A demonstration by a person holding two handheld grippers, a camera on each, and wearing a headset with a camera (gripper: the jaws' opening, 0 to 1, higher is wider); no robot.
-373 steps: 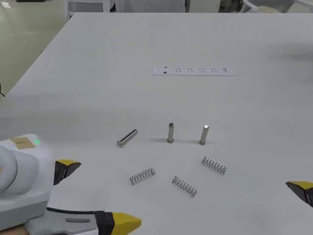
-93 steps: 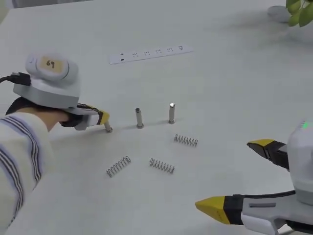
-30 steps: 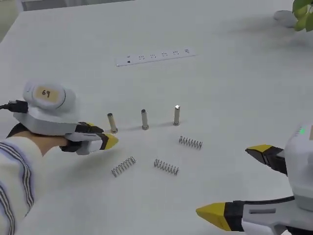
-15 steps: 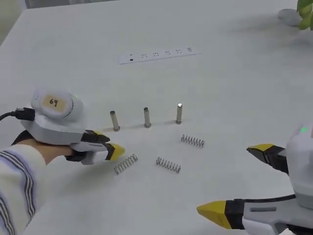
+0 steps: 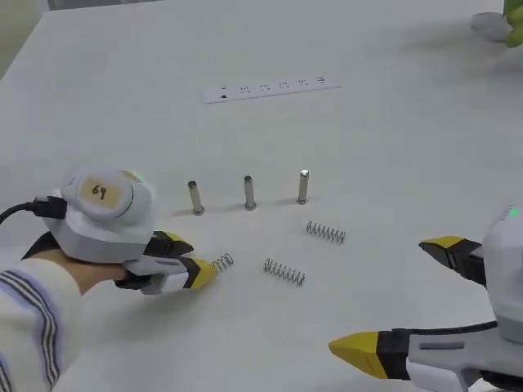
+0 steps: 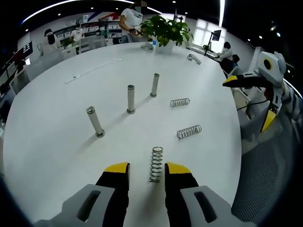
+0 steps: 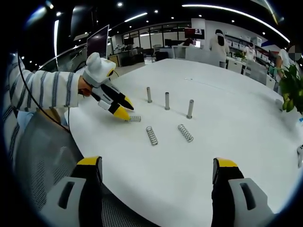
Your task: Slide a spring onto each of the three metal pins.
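Three metal pins stand upright in a row on the white table: left pin [image 5: 195, 198], middle pin [image 5: 249, 193], right pin [image 5: 303, 187]. Three springs lie in front of them. My left gripper [image 5: 192, 263] [image 6: 147, 169] is low on the table, open by a narrow gap, with the nearest spring [image 6: 155, 163] [image 5: 223, 262] lying between its yellow tips; its far end pokes out ahead. The middle spring [image 5: 284, 272] and the right spring [image 5: 325, 233] lie free. My right gripper [image 5: 396, 296] [image 7: 158, 164] hovers wide open at the near right, holding nothing.
A white power strip [image 5: 271, 87] lies flat beyond the pins. A green plant [image 5: 511, 24] stands at the far right corner. In the gripper views, people and desks stand in the room beyond the table.
The pin that lay on its side 12 s ago stands upright. My left gripper has moved from beside the left pin toward me and now straddles the near spring. The right gripper stays put.
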